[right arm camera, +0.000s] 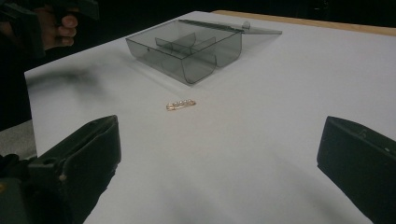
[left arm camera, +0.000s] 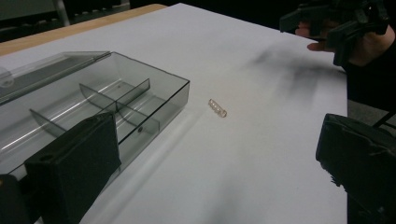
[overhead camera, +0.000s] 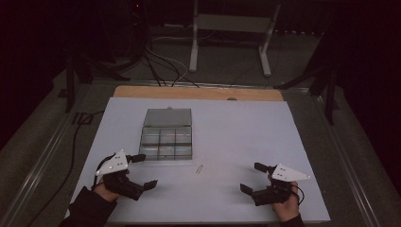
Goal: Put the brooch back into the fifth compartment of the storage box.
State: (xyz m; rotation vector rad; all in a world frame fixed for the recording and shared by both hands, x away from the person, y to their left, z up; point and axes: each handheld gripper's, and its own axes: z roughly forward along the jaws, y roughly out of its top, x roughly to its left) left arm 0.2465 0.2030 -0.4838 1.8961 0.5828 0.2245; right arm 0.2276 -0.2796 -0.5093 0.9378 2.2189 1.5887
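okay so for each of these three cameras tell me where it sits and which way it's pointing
High view: above the person's side, looking forward and down on the white table; forearms, left gripper and right gripper show.
Left gripper view: rides the left gripper, facing across toward the far hand; both jaws show.
Right gripper view: rides the right gripper, facing the opposite hand; both jaws show.
Shared: compartment box and small clip between them.

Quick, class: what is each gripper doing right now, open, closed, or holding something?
Left gripper: open, jaws wide apart, holding nothing.
Right gripper: open, jaws wide apart, holding nothing.
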